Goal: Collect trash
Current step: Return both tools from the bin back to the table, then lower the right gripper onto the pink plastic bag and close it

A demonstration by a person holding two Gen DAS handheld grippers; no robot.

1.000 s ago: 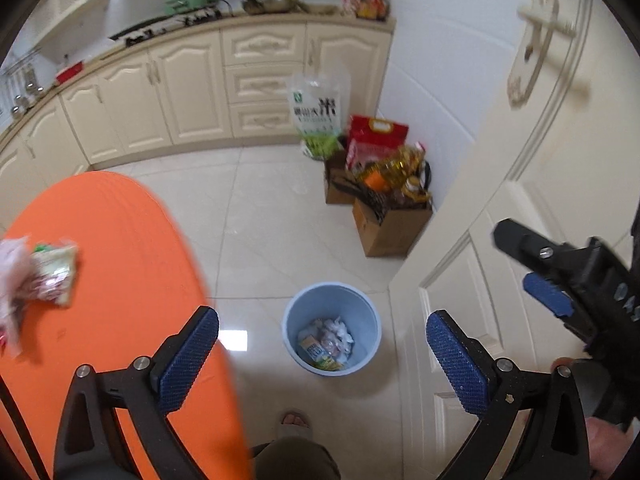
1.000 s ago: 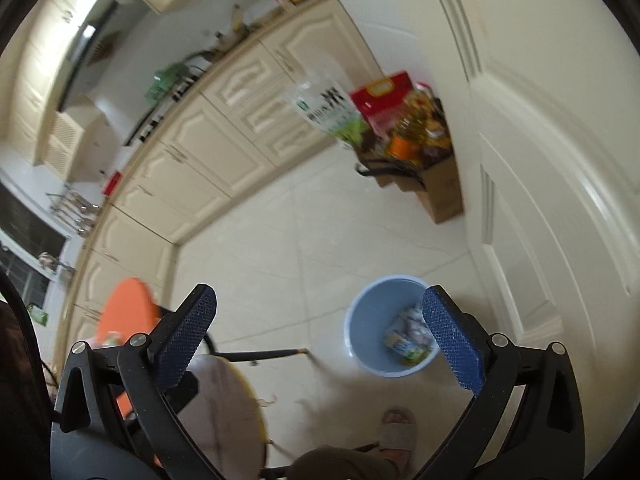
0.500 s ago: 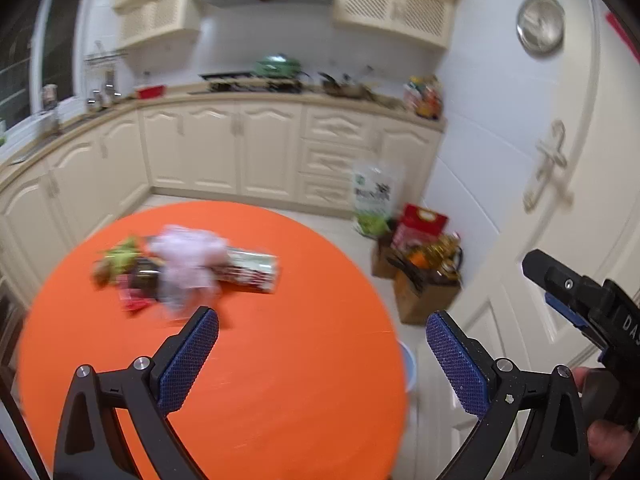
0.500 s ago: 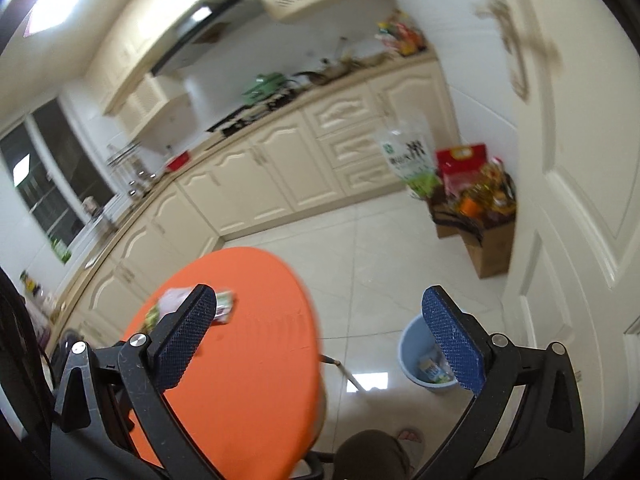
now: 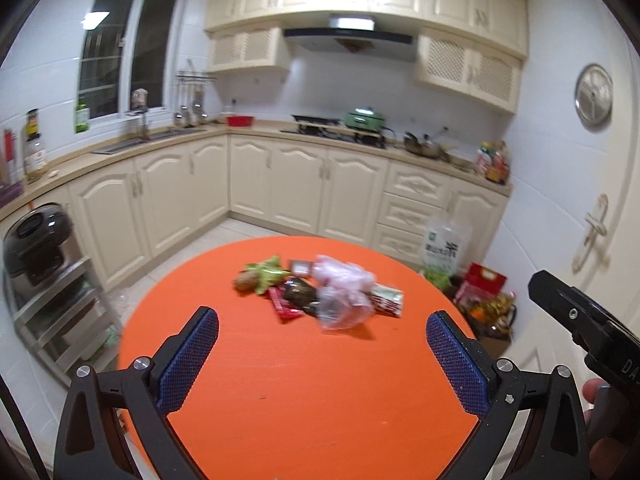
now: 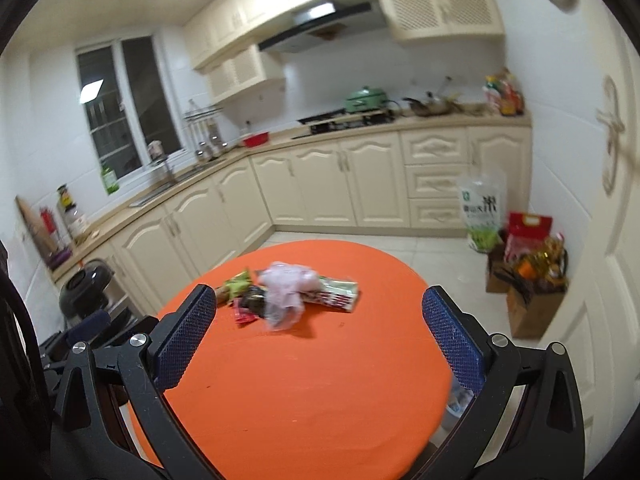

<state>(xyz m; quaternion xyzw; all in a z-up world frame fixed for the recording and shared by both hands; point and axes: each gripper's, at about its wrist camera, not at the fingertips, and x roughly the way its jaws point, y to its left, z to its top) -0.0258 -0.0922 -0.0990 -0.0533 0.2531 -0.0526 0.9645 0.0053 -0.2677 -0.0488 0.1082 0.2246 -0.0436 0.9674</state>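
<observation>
1. Across the kitchen, cream cabinets point(image 5: 304, 188) line the walls behind a round orange table point(image 5: 320, 392).
2. Above the table's near edge, the left gripper point(image 5: 322, 354) hangs with its jaws spread wide and nothing between them; the right gripper point(image 6: 318, 334) is likewise wide apart and empty.
3. Toward the far side of the tabletop lies the trash pile: a crumpled pink plastic bag point(image 5: 344, 292), with a red-and-white wrapper point(image 5: 386, 300) touching its right side.
4. Left of the bag sit a dark wrapper point(image 5: 298, 294), a small red packet point(image 5: 282, 306) and a green scrap point(image 5: 268, 274).
</observation>
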